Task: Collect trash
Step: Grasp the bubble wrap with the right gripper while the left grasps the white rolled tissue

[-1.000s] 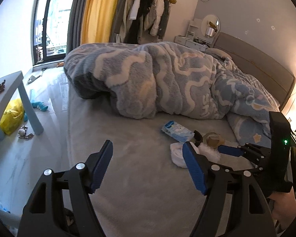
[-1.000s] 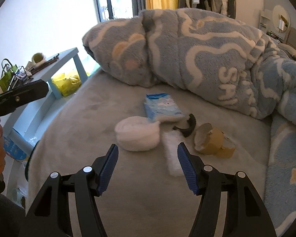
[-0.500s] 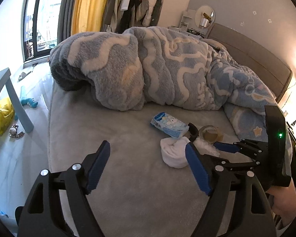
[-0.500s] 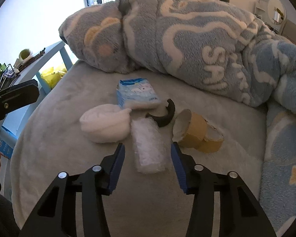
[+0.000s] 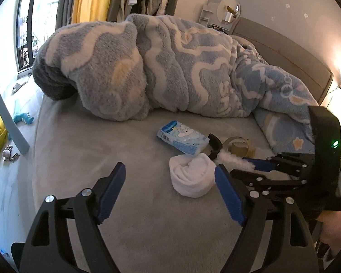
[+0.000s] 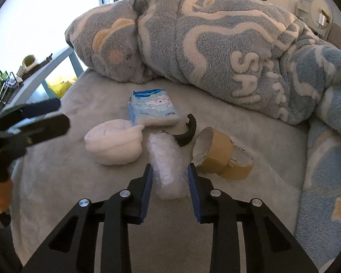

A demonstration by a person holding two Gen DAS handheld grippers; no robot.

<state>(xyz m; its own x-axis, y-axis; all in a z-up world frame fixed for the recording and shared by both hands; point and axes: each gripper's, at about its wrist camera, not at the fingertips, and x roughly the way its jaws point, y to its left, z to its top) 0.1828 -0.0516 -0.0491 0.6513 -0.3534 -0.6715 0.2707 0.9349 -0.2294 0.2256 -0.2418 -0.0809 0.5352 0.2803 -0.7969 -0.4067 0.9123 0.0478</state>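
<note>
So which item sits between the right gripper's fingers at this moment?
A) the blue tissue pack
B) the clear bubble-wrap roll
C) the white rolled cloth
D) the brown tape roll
B. In the right wrist view the right gripper has a blue pad on each side of the bubble-wrap roll, with the white rolled cloth off to the left, the brown tape roll to the right and the tissue pack beyond.

From my left claw's view, my right claw [image 5: 264, 170] covers most of the bubble wrap [image 5: 233, 159], and the tissue pack [image 5: 183, 137] hides part of the black curved piece [image 5: 216, 144] behind it. Through my right claw's view, my left claw [image 6: 41, 125] is a dark blur left of the tissue pack [image 6: 153, 109]. The clutter on the blue tabletop [image 6: 54, 62] beyond is too small to make out.
</note>
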